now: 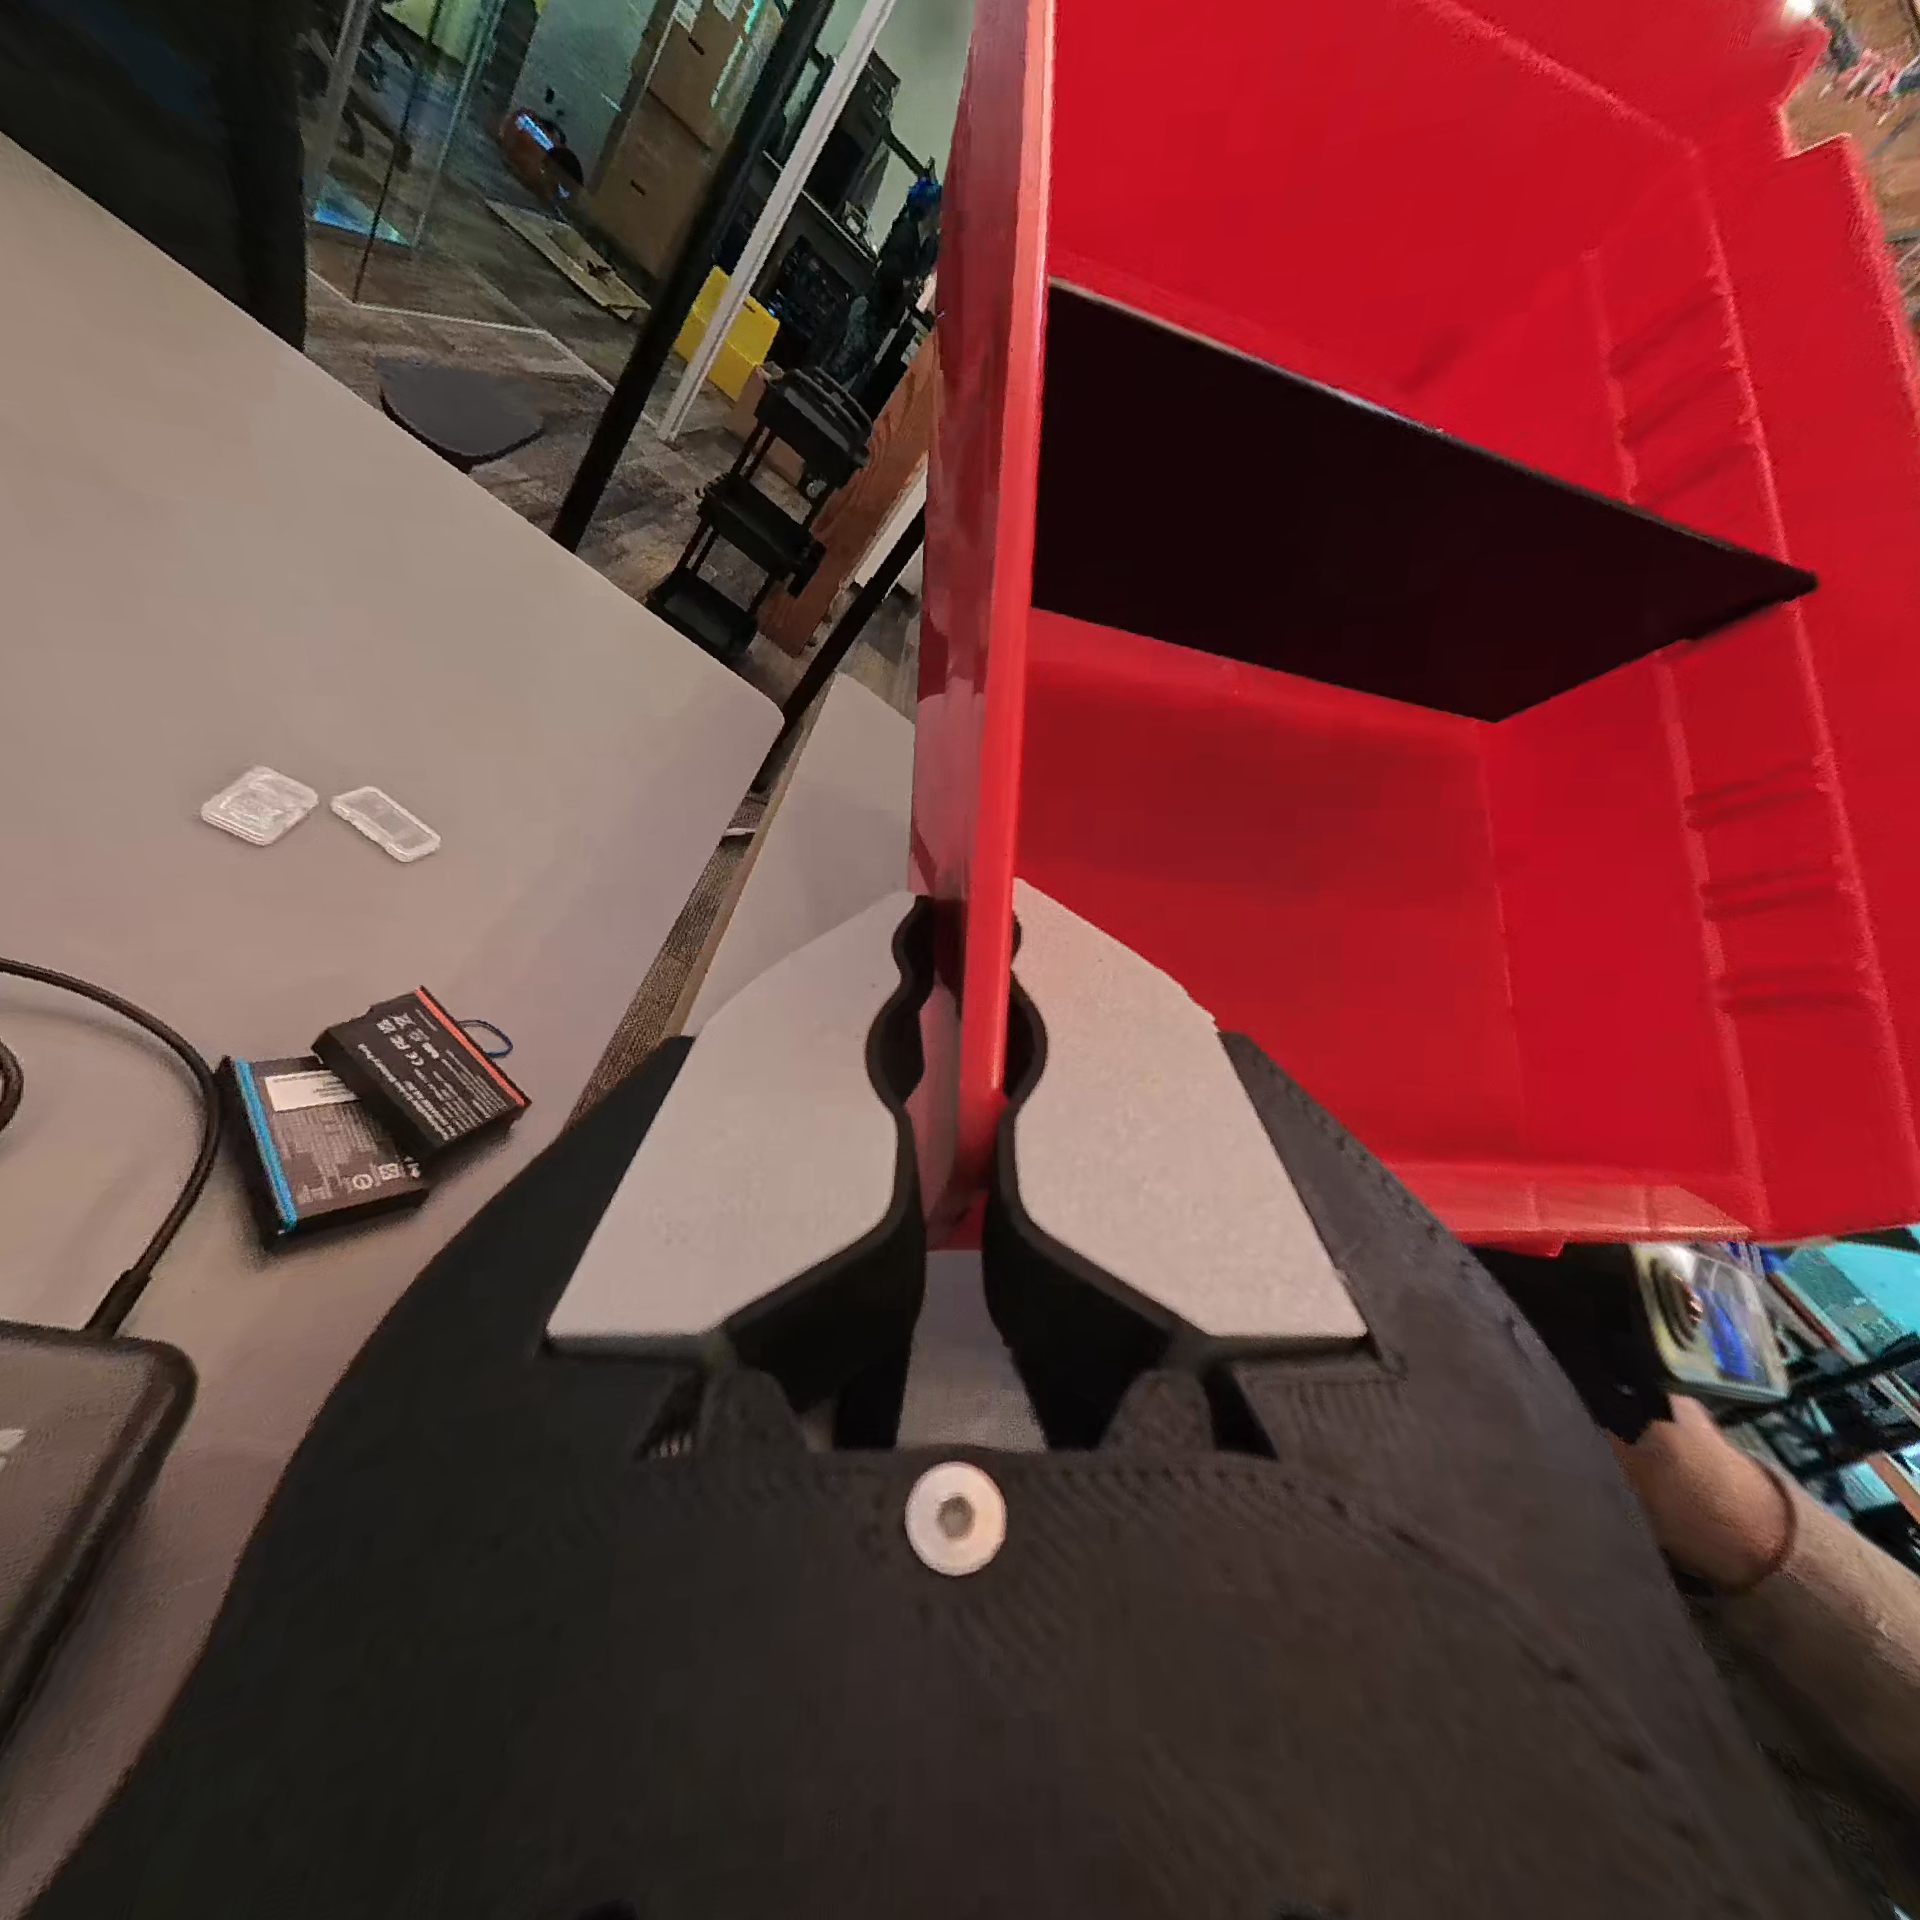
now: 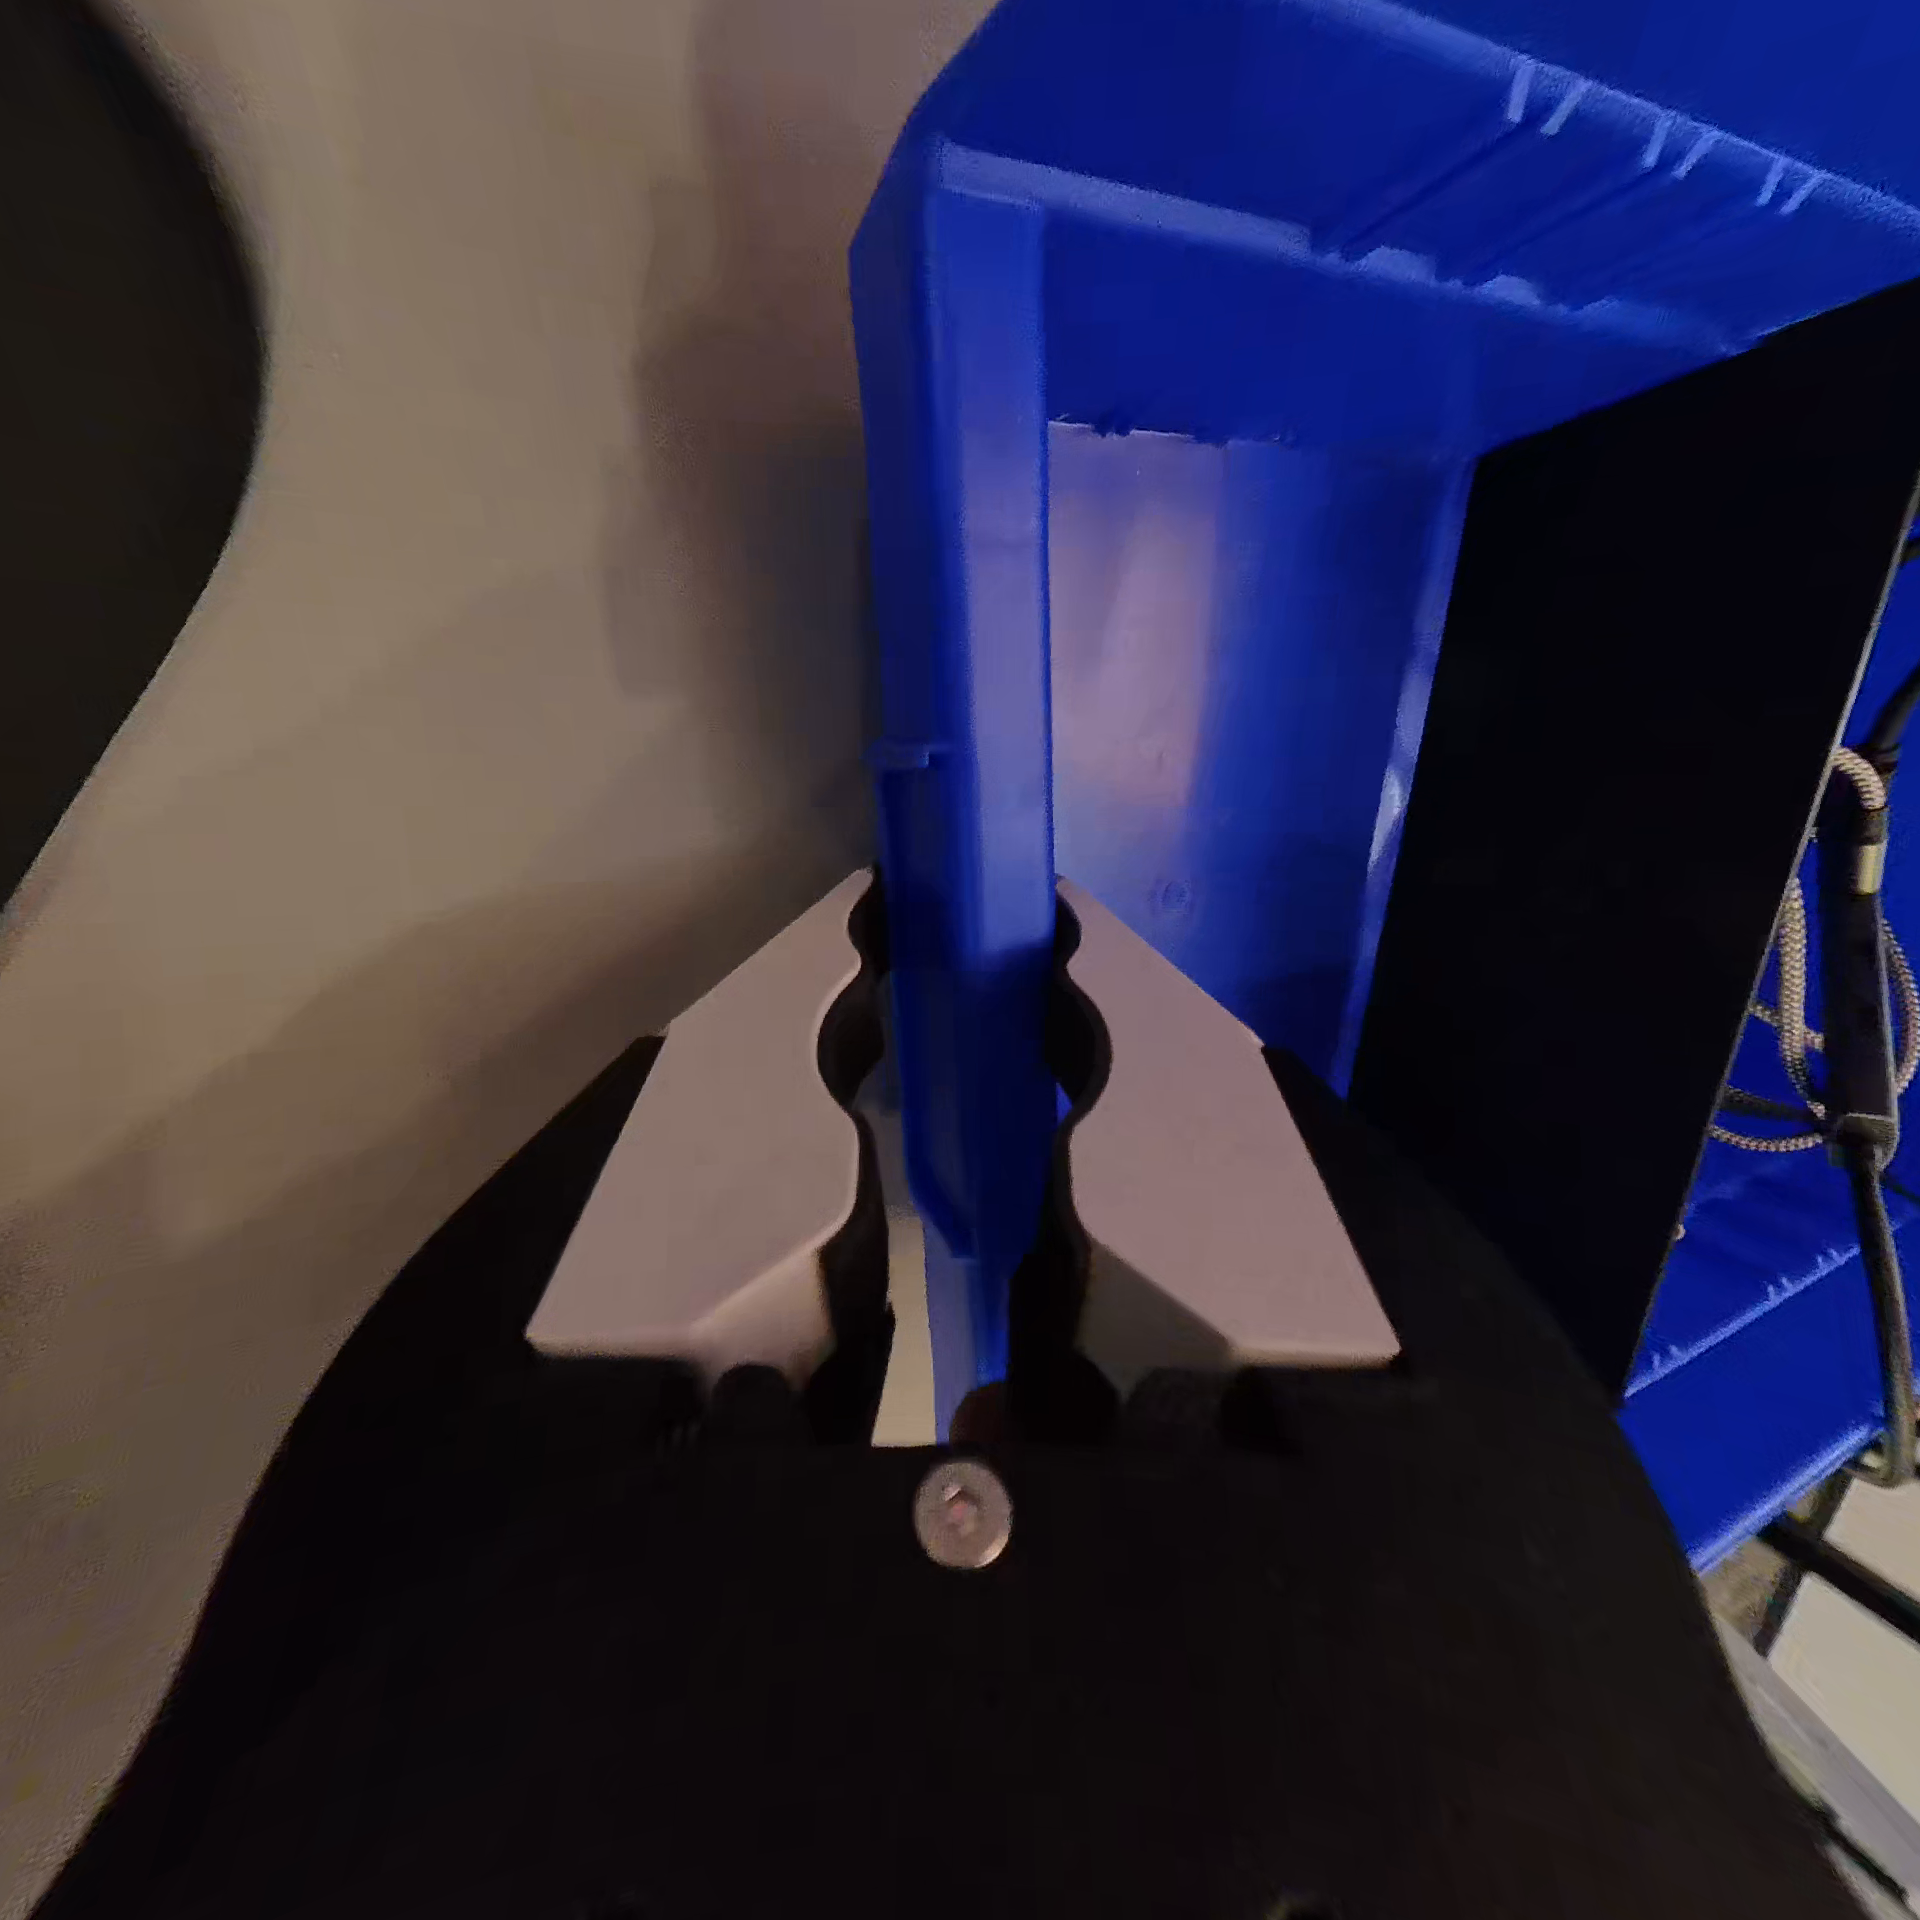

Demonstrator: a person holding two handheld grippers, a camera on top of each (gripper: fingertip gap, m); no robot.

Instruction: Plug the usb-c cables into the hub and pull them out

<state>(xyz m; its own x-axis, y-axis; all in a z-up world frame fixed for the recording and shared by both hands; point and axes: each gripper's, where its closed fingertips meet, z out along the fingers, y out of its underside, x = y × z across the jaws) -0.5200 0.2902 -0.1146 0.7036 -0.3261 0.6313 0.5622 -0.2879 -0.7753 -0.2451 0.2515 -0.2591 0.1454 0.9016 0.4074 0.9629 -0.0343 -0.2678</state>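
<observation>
Left gripper (image 1: 961, 1039) clamps the red bin (image 1: 1351, 935) wall; right gripper (image 2: 966, 1039) clamps the blue bin (image 2: 1195, 623) wall. Cables (image 2: 1860, 987) lie far right inside the blue bin; no hub is visible. Step: staging, probably. Next: set both bins down.

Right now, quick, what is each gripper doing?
Left gripper: closed on the red bin wall.
Right gripper: closed on the blue bin wall.
</observation>
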